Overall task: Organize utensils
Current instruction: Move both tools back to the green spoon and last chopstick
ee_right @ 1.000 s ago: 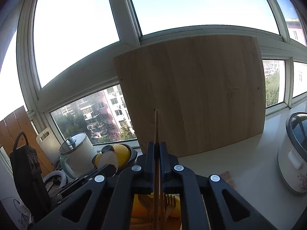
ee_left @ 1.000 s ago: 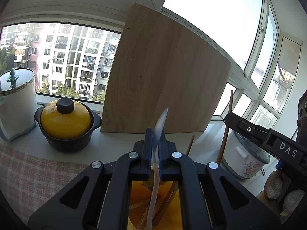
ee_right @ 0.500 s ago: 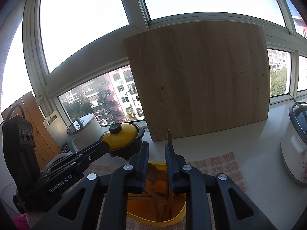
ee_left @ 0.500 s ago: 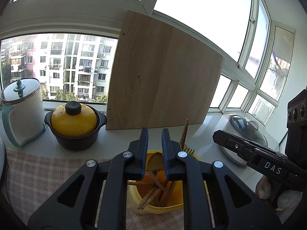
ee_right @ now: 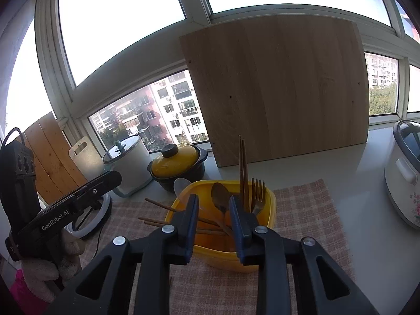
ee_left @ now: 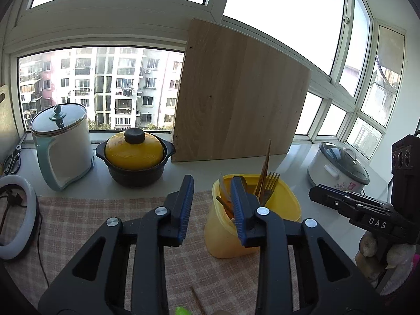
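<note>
A yellow plastic container (ee_left: 286, 204) (ee_right: 270, 204) stands on a checked cloth (ee_left: 86, 218) (ee_right: 307, 204). It holds chopsticks (ee_right: 243, 168), a fork (ee_right: 258, 191), a wooden spoon (ee_right: 220, 197) and a pale spoon (ee_right: 181, 185). My left gripper (ee_left: 211, 186) is open and empty, just left of and before the container. My right gripper (ee_right: 213, 202) is open and empty, above the container's near rim. One chopstick tip (ee_left: 195, 295) lies on the cloth below my left gripper.
A big wooden board (ee_left: 236, 97) leans on the window. A yellow-lidded black pot (ee_left: 135, 157) and a white kettle (ee_left: 63, 141) stand at the left, a rice cooker (ee_left: 338, 165) at the right. A ring light (ee_left: 15, 218) and scissors (ee_left: 13, 157) lie far left.
Both grippers opened and let go of their utensils, a pale spoon on the left and chopsticks on the right, now in the container. Both then drew back and opened wider.
</note>
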The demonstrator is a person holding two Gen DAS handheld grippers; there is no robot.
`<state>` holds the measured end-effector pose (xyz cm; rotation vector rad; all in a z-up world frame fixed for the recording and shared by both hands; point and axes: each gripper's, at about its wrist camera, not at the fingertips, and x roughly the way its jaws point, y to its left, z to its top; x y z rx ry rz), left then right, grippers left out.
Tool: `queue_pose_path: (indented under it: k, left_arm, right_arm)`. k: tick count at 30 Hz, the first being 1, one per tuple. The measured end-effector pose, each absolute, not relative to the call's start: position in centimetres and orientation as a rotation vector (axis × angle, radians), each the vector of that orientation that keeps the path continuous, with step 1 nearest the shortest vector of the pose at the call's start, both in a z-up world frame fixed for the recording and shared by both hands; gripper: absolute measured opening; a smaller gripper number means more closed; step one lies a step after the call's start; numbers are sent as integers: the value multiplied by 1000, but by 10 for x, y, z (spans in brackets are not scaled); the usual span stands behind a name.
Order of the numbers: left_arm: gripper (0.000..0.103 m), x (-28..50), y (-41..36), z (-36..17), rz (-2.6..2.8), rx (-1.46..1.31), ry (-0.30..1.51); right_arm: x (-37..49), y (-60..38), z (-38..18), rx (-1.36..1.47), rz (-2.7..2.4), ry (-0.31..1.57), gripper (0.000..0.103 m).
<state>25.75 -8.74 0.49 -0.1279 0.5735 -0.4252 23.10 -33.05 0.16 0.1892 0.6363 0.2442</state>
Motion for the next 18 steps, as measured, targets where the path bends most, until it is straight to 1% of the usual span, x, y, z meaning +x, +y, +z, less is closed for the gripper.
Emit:
queue_pose_path:
  k: [5,11,14,15,16,18]
  left_arm:
    - [28,240,-72,-23,-432,-69,688]
    - [28,223,-66,-76,-446,-19,900]
    - [28,215,-69,-99,-443,21,982]
    - [30,213,-71,-106,-445,30,1009]
    - [36,211,-72,-115,-447,38,1037]
    - [43,205,-75,-130,-444,52,1088]
  right_arm:
    - [215,-323,-15,189,282,699,28]
    - [204,-315,-43,190,320,796,31]
    - [201,-313,-59,204,331,846,39]
    - [200,-313,-64,207,332,858,42]
    - [200,-312,-68,208,331,869,44]
    - [199,-312,-76,213,325,887,45]
